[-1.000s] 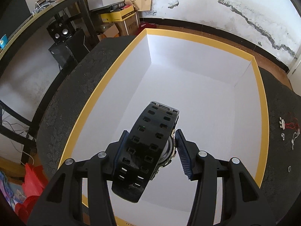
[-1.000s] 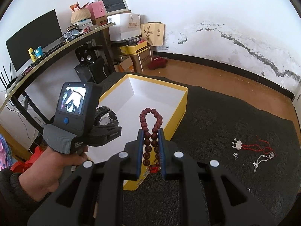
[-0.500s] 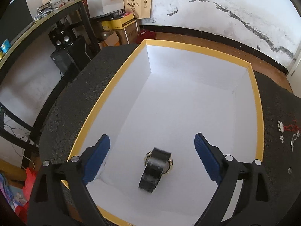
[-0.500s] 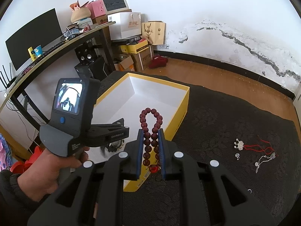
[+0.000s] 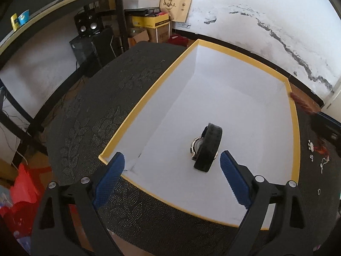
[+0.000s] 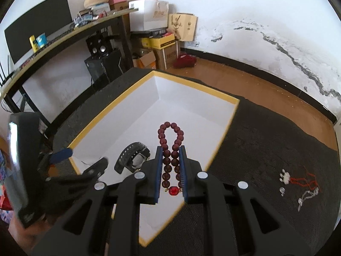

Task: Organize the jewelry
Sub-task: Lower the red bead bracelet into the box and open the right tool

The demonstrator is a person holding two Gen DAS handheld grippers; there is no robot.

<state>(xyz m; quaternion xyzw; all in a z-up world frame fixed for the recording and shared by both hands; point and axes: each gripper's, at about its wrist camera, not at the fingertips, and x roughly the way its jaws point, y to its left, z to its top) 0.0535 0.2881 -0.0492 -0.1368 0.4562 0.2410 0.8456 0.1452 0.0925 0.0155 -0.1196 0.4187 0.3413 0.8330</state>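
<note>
A black wristwatch [image 5: 207, 149] lies on its side on the white floor of the yellow-rimmed box [image 5: 149, 98], free of any grip. My left gripper [image 5: 171, 156] hangs open over the box's near edge, with the watch just ahead of its blue pads [image 5: 110, 177]. In the right wrist view, my right gripper [image 6: 170, 149] is shut on a dark red bead bracelet [image 6: 170, 125] above the box [image 6: 110, 108], to the right of the watch [image 6: 132, 156]. The left gripper [image 6: 80, 160] appears blurred at the box's near-left corner.
The box sits on a dark patterned cloth [image 6: 266, 138] covering the table. Loose pieces lie at the right: a white pendant on red cord [image 6: 285, 177] and silver pieces [image 6: 307, 196]. A desk [image 6: 64, 36], speakers and cardboard boxes [image 6: 162, 42] stand beyond the table's far-left edge.
My left gripper opened and let go of the watch, which now lies in the box, then drew back toward the near-left corner. My right gripper carried the bracelet over the box.
</note>
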